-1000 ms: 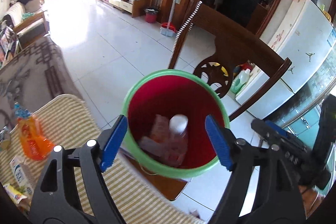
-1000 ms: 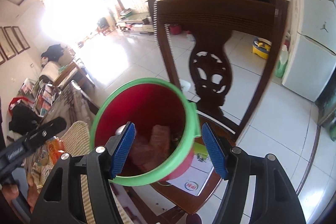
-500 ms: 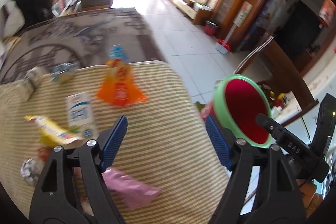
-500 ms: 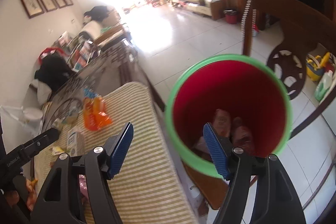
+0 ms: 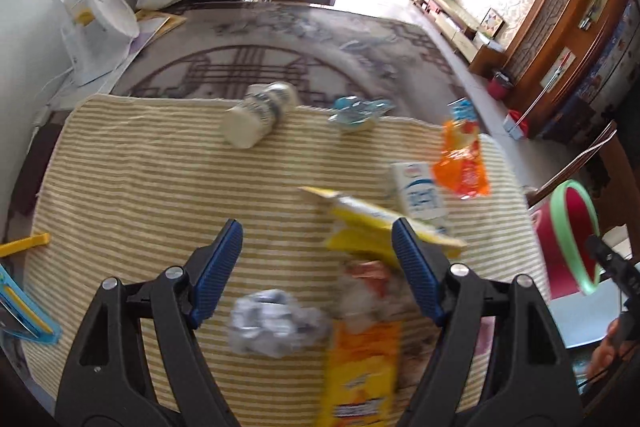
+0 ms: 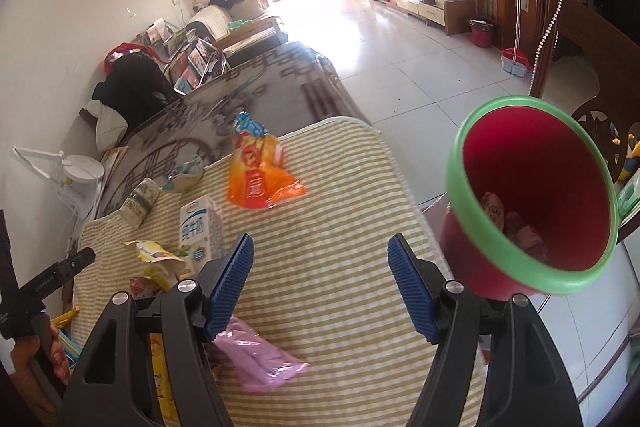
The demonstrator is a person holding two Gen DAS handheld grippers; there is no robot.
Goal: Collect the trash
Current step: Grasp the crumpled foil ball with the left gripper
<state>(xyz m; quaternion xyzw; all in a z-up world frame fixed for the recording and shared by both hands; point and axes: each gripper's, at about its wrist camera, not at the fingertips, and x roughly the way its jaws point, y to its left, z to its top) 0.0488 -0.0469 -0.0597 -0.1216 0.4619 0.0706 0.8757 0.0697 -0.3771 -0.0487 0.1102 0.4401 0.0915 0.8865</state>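
Observation:
My left gripper (image 5: 318, 243) hangs open over the striped cloth (image 5: 140, 187), a crumpled foil ball (image 5: 276, 323) and an orange-yellow packet (image 5: 360, 367) lying below its fingers. A yellow wrapper (image 5: 372, 215), milk carton (image 5: 420, 195), orange snack bag (image 5: 460, 167), white bottle (image 5: 256, 115) and blue wrapper (image 5: 356, 111) lie beyond. My right gripper (image 6: 320, 251) is open above bare cloth, a pink wrapper (image 6: 260, 359) under its left finger. The red bin (image 6: 460, 187) with a green rim stands off the table's right edge and holds some wrappers.
A white desk lamp (image 5: 96, 27) stands at the table's far left. A yellow clip (image 5: 24, 243) lies at the cloth's left edge. A wooden chair (image 6: 580, 39) is behind the bin. A person's hand (image 6: 40, 355) holds the other gripper's handle.
Both grippers swung left from over the bin's mouth to above the littered cloth. The bin now sits at the right of both views. Both jaws stayed open and empty.

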